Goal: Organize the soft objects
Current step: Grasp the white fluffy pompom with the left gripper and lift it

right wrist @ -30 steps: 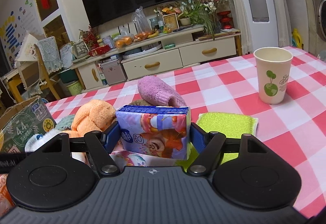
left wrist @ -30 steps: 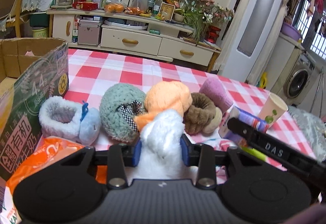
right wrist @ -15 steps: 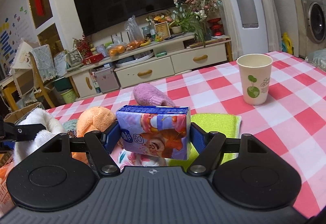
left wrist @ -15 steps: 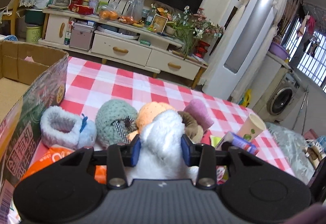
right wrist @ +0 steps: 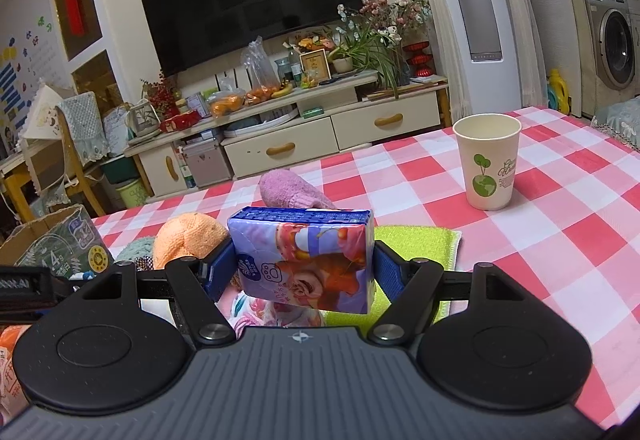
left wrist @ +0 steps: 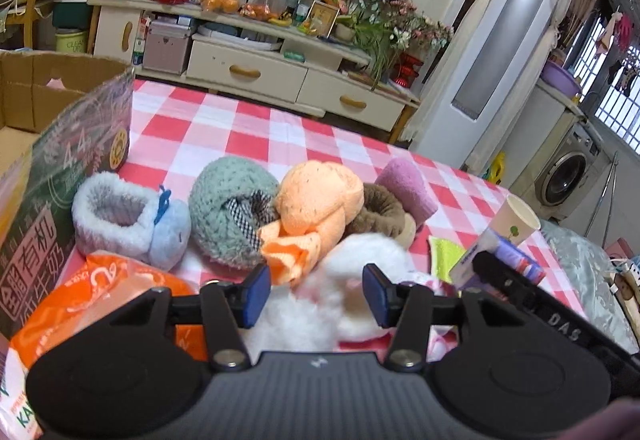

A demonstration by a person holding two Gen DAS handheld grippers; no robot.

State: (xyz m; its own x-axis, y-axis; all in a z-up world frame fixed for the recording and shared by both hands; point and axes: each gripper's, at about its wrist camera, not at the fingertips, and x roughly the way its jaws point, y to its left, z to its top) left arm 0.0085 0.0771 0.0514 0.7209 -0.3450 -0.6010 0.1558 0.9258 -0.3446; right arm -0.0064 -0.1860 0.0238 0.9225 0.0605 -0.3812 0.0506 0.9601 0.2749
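My left gripper [left wrist: 316,294] is open over a white fluffy soft thing [left wrist: 352,280] lying on the checked cloth, no longer pinched. Beyond it lie a grey-blue fuzzy slipper [left wrist: 128,216], a green knitted piece [left wrist: 228,212], an orange towel bundle [left wrist: 316,204], a brown fuzzy ring [left wrist: 376,212] and a pink mitt [left wrist: 408,188]. My right gripper [right wrist: 300,274] is shut on a purple tissue pack [right wrist: 308,260], held above the table; the pack also shows at right in the left wrist view [left wrist: 500,260].
An open cardboard box [left wrist: 68,144] stands at the left. An orange plastic packet [left wrist: 92,300] lies by the left fingers. A paper cup [right wrist: 488,160] stands at the right, a green sponge cloth [right wrist: 420,244] beneath the pack. Table edge lies beyond.
My left gripper has opened and let go of the white fluffy thing, which now rests lower on the table. My right gripper still holds the tissue pack, shifted slightly.
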